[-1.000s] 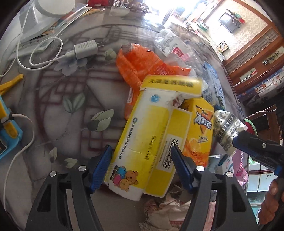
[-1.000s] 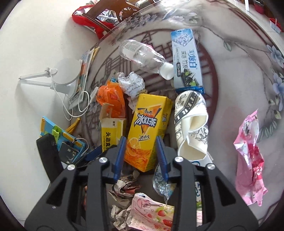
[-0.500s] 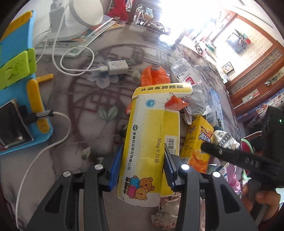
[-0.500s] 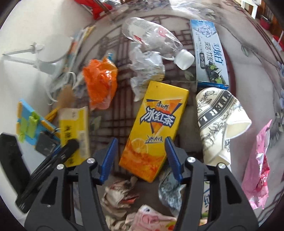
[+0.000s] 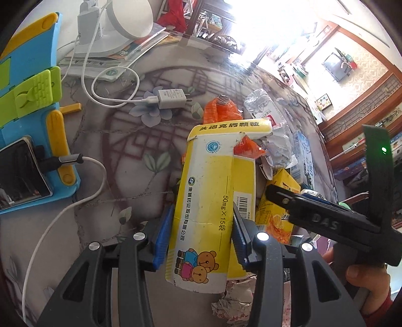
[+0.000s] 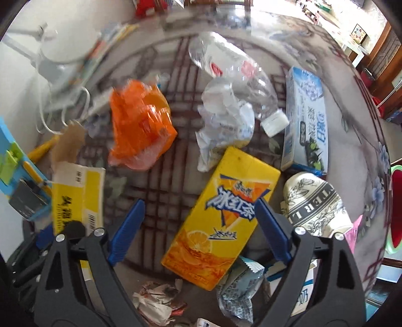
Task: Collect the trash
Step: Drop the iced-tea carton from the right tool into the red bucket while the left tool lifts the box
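Note:
My left gripper is shut on a yellow-and-white medicine box and holds it above the table; the box also shows in the right wrist view. My right gripper is open, its blue pads on either side of a yellow iced-tea carton that lies on the table, not touching it. Around it lie an orange plastic bag, crumpled white paper, a clear plastic bottle, a blue toothpaste box and a patterned paper cup.
A blue-and-green phone stand with a phone and white cable sits at the left, with a white charger and a white lamp base behind. Crumpled wrappers lie near me. A pink wrapper lies at the right.
My left gripper closed on the medicine box and lifted it up and left. My right gripper opened wider around the iced-tea carton and moved forward.

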A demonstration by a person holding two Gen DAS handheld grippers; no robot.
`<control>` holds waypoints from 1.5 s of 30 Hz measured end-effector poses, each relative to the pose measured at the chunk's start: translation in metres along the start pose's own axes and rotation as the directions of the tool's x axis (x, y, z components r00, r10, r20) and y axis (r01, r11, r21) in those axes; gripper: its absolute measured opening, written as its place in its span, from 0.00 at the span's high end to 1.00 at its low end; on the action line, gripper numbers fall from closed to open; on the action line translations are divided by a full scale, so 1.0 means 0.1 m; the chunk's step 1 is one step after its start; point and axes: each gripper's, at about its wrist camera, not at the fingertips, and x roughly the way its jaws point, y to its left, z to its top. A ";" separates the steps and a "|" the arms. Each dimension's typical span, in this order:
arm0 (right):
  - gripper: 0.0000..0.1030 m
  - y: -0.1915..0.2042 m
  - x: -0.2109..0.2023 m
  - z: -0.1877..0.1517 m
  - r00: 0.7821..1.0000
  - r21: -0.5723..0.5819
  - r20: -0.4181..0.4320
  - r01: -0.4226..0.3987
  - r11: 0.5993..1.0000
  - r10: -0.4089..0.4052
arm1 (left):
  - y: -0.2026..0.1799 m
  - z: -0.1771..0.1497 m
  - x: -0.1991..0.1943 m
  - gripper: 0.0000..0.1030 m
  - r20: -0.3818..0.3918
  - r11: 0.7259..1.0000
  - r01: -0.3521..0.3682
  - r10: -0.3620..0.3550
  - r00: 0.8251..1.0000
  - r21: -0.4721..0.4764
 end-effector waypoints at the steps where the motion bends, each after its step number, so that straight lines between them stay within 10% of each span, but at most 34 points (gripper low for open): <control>1: 0.15 -0.03 -0.01 -0.01 1.000 0.004 -0.007 -0.002 1.000 0.002 | 0.01 0.01 -0.01 0.60 0.002 1.000 -0.001 0.001 1.000 -0.003; 18: 0.15 -0.28 0.38 -0.14 0.988 0.087 -0.152 -0.014 0.996 0.027 | -0.03 0.04 0.00 0.60 0.002 1.000 -0.004 0.004 1.000 0.000; 23: 0.36 -0.21 0.34 -0.17 0.988 0.023 -0.131 -0.076 0.997 0.079 | -0.13 0.07 0.01 0.60 0.004 1.000 0.004 -0.004 1.000 0.012; 34: 0.39 -0.72 -0.79 -0.17 0.942 0.077 0.097 -0.328 0.941 0.321 | -0.52 0.11 -0.15 0.60 0.046 0.997 0.008 -0.012 0.999 0.078; 45: 0.39 -1.62 -1.25 -0.49 0.947 0.171 0.212 -0.278 0.945 0.240 | -1.30 -0.06 -0.15 0.60 0.049 0.987 0.049 -0.057 0.997 0.155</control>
